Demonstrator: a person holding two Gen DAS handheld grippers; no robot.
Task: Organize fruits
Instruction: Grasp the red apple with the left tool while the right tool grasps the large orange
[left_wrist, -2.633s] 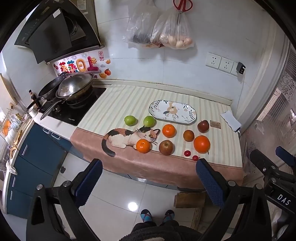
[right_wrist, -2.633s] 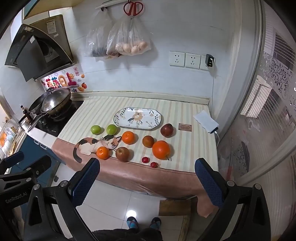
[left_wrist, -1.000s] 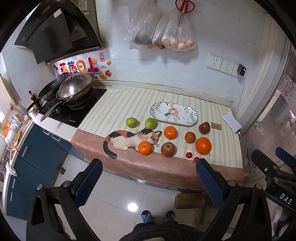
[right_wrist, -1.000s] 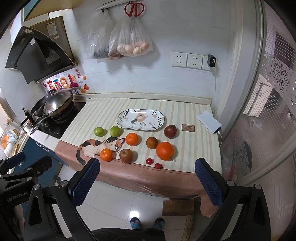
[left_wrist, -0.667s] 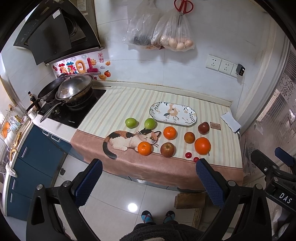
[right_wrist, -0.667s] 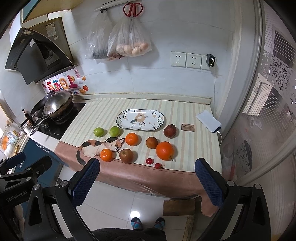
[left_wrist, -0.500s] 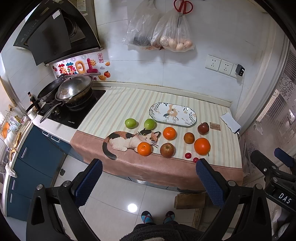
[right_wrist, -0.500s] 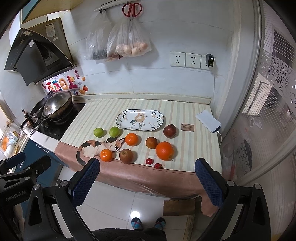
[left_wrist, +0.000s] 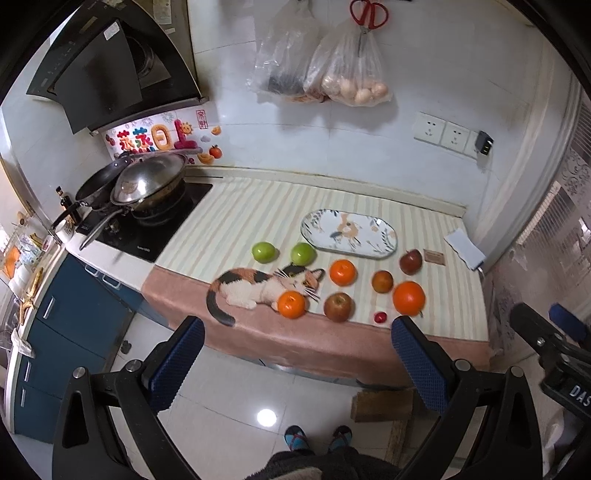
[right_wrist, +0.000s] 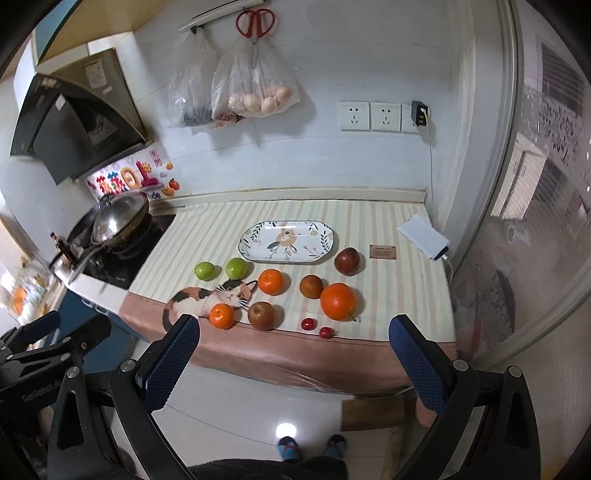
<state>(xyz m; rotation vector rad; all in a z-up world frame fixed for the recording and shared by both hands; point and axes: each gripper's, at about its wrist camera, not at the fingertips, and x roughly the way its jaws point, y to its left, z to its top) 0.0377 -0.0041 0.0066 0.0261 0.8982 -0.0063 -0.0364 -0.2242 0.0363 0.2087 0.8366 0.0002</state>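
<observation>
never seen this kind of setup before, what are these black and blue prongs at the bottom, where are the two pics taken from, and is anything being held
The prongs are two hand-held grippers a person carries, one per hand. Each has a wide-angle camera looking along its two blue-padded fingers, so one picture is from the left gripper and one from the right gripper. Both are open and hold nothing; they hang in front of the kitchen counter, above the floor.

On the counter's striped cloth lie a patterned oval plate with no fruit on it, two green apples, three oranges, three reddish apples and two tiny red fruits. A wok sits on the stove to the left.
</observation>
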